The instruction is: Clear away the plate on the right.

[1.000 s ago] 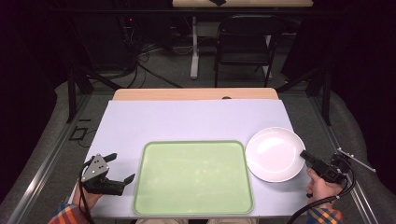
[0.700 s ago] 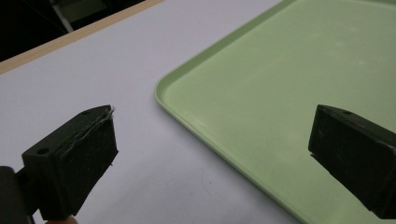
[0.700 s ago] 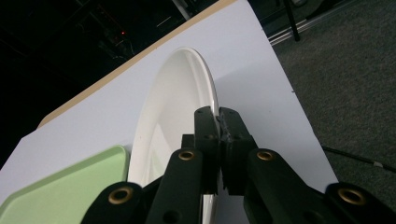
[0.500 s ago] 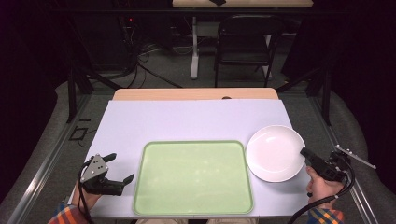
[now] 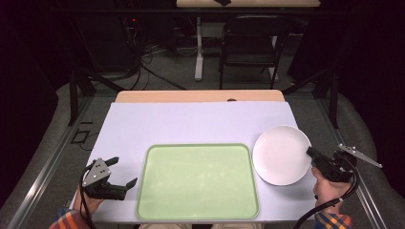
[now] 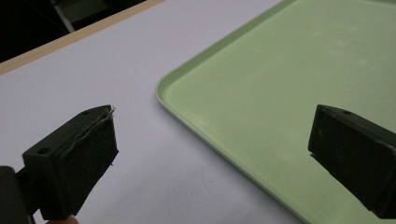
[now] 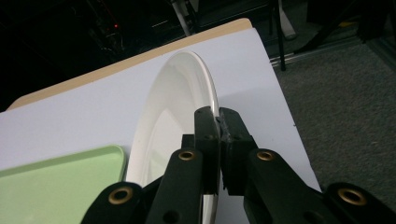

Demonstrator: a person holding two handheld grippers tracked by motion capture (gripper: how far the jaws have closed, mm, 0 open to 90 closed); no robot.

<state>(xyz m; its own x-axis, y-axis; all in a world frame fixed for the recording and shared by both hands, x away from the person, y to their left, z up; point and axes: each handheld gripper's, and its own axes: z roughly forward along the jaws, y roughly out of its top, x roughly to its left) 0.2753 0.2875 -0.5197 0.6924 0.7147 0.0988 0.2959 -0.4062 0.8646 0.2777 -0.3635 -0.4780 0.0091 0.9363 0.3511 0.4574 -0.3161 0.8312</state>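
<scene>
A white plate (image 5: 279, 155) lies on the pale table (image 5: 191, 121), just right of a green tray (image 5: 198, 181). My right gripper (image 5: 310, 152) is shut on the plate's right rim. In the right gripper view, the right gripper (image 7: 218, 121) has its jaws pressed on either side of the plate (image 7: 173, 102) edge. My left gripper (image 5: 125, 170) is open by the tray's left edge, holding nothing. In the left gripper view, the left gripper (image 6: 212, 135) straddles the tray (image 6: 289, 93) corner, one jaw over the table and one over the tray.
The tray (image 7: 56, 186) has nothing in it. The table's right edge drops to grey floor (image 7: 336, 93) close to the plate. A black chair (image 5: 250, 43) stands beyond the table's far edge.
</scene>
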